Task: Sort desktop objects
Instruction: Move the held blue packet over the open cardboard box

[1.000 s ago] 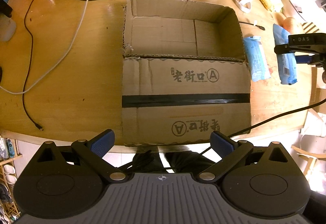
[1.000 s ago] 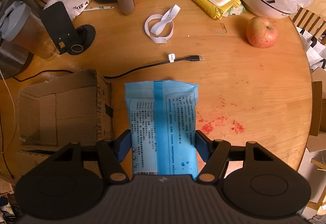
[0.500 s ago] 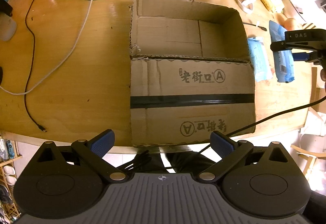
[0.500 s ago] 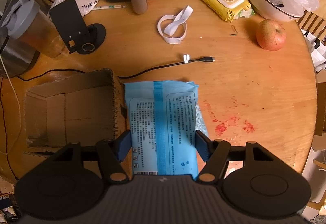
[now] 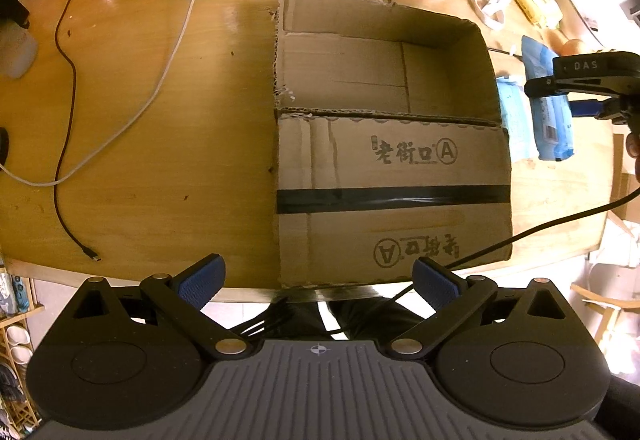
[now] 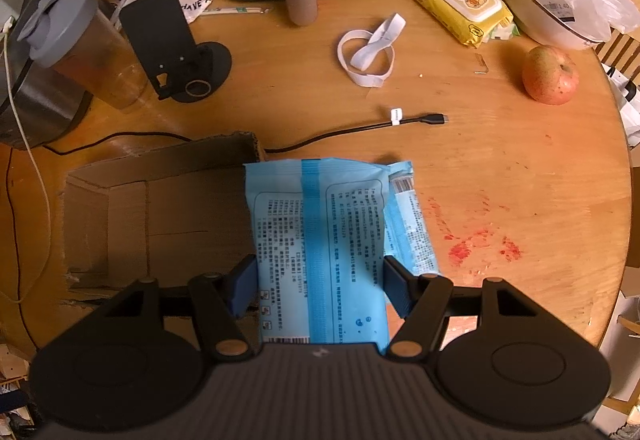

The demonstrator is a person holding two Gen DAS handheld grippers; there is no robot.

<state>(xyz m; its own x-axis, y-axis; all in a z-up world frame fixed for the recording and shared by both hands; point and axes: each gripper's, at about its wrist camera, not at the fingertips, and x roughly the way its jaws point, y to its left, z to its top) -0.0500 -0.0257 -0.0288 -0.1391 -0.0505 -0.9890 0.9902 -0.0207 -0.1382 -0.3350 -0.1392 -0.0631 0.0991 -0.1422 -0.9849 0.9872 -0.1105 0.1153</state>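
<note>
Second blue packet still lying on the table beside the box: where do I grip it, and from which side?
Grip the second blue packet across its narrow width near mid-length, coming straight down. It lies flat and long beside the cardboard box, partly hidden under the packet held in the right gripper, so clear that first.

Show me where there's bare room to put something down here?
Inside the cardboard box, and the bare wood between the box and the white cable. It is crowded along the far edge, around the phone stand, elastic band and apple.
</note>
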